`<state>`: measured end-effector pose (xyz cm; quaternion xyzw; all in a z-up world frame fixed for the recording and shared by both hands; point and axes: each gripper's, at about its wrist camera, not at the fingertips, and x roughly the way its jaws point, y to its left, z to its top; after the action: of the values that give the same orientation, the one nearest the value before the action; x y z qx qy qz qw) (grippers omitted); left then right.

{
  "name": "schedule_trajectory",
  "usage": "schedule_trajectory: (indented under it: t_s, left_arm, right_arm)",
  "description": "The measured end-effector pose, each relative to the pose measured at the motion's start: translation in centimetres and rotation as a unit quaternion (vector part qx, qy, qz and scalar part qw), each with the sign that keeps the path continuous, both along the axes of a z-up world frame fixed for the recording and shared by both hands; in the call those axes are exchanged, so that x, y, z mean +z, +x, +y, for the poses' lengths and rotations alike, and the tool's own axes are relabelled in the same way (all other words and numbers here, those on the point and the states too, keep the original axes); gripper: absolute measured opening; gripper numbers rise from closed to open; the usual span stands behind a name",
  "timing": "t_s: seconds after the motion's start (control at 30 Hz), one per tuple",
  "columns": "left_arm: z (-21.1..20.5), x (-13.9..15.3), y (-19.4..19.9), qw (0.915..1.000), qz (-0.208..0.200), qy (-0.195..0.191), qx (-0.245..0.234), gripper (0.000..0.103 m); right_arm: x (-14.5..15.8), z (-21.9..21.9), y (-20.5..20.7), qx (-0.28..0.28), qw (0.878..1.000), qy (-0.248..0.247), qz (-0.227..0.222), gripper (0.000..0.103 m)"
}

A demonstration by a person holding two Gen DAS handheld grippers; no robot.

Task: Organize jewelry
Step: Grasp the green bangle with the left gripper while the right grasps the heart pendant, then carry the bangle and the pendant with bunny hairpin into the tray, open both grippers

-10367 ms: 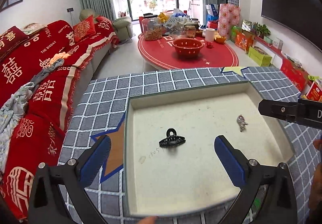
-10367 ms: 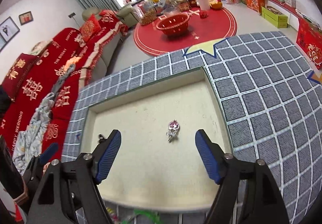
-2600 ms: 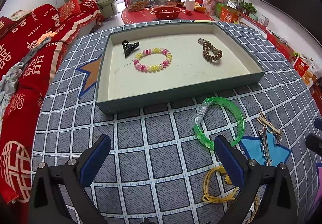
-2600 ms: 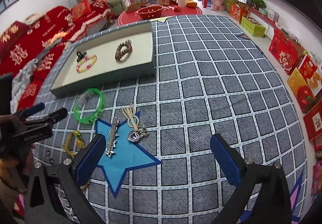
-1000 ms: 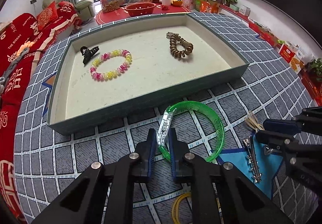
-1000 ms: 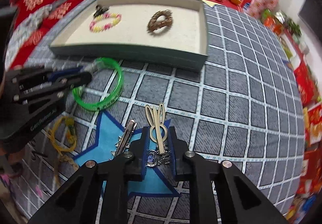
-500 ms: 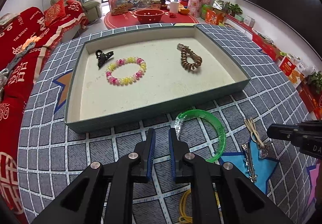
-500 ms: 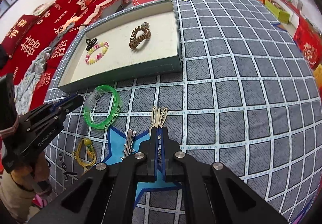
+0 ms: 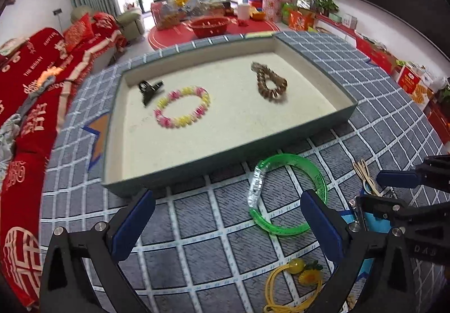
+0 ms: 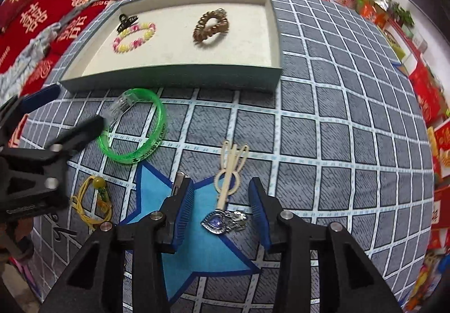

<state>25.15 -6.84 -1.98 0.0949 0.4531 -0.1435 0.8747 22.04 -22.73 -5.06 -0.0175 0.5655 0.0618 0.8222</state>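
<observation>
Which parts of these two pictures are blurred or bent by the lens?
Left wrist view: the beaded bracelet and black clip in the tray are smeared by motion; the window is overexposed. Right wrist view: sharper, the blue pendant is crisp; the cloth's grid lines bow strongly toward the edges.

Inside the tray lie a black claw clip, a pink-yellow beaded bracelet and a brown coil bracelet; a green bangle lies flat just outside its near wall.
</observation>
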Motion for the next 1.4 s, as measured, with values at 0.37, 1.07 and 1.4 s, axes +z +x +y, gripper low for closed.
schedule_trajectory:
  t_s: [0.37,1.07,1.4]
  left_arm:
    - [-2.0,-1.7,0.5,0.9985,0.029,-0.007,-0.045,0.023]
    - [3.4,6.4,-0.3,0.9975,-0.037,-0.061,-0.002,0.023]
    - [4.9,10.5,3.8,0.9963,-0.070,-0.046,0.019,0.023]
  right_arm:
    - [-0.1,0.8,-0.4,0.010,0.999,-0.029,-0.016,0.013]
    - [6.7,-3.1,-0.2,-0.060,0.988,0.100,-0.100,0.008]
    - [10.3,-2.4,4.9,-0.054,0.983,0.120,-0.126,0.008]
